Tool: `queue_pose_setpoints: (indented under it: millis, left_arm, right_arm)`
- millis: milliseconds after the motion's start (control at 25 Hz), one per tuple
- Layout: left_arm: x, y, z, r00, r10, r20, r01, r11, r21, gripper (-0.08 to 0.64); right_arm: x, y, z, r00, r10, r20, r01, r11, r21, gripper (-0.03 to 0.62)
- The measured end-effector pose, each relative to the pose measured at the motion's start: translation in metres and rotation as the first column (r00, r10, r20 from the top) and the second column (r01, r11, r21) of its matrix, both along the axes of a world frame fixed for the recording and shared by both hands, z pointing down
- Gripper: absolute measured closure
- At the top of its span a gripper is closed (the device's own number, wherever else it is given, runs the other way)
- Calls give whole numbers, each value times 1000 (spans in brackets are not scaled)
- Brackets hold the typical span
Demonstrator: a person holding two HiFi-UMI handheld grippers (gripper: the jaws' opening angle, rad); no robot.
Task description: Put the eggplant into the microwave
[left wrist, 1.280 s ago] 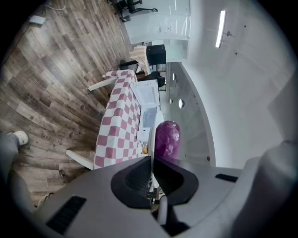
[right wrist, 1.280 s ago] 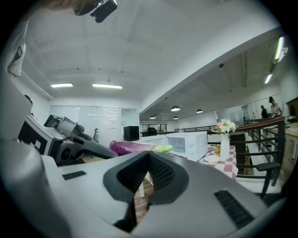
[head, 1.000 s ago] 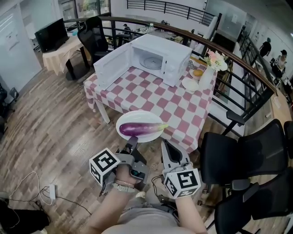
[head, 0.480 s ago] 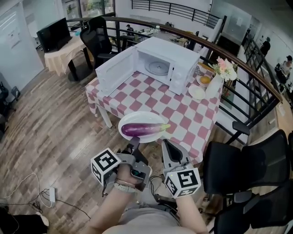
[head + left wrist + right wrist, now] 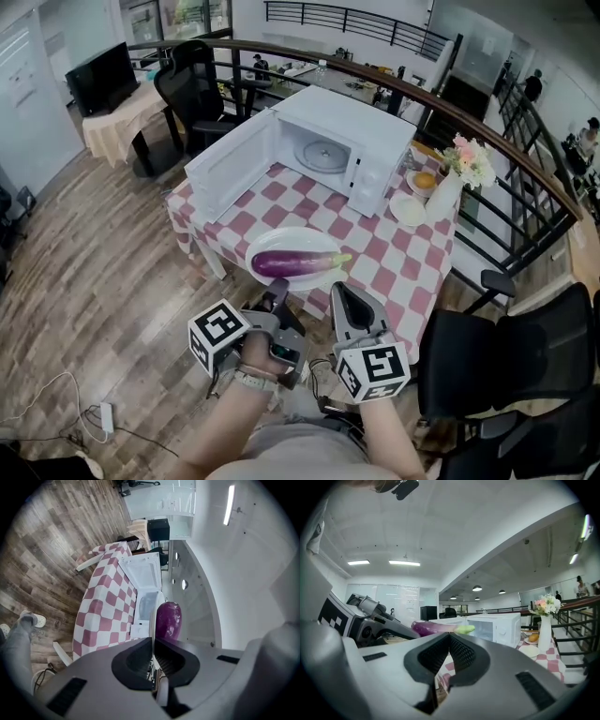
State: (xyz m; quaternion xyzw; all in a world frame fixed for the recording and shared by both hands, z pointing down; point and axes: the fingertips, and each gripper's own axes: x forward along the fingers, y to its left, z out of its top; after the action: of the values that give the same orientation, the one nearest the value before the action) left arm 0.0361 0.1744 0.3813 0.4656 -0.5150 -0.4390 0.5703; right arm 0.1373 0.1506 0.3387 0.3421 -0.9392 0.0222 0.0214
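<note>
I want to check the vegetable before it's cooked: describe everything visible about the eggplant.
The eggplant is long, glossy and dark purple, with a pale green stem cap at one end. It looks whole and lies on its side across a white plate, touching only that. The left hand-held gripper pinches the plate's near rim, not the eggplant. The eggplant is in front of the open microwave, not inside.
</note>
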Motion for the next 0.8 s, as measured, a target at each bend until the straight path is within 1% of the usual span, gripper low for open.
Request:
queue_pose_setpoints:
  millis: [320, 440, 560, 800]
  left_arm:
    - [-36, -68, 2, 999, 32, 6, -32, 999, -2, 543]
    - [-47, -93, 6, 999, 38, 8, -38, 999, 10, 543]
    - [-58, -112, 10, 999, 38, 1, -38, 999, 21, 543]
    - [-73, -138, 17, 999, 48, -8, -48, 999, 9, 543]
  right_arm:
    - [-37, -62, 0, 1000, 20, 0, -20, 1000, 7, 568]
    - [-50, -84, 2, 1000, 19, -2, -19, 1000, 8, 568]
    - [-61, -101, 5, 1000, 17, -15, -17, 1000, 12, 568]
    - [-69, -127, 6, 999, 35, -28, -35, 999, 21, 568]
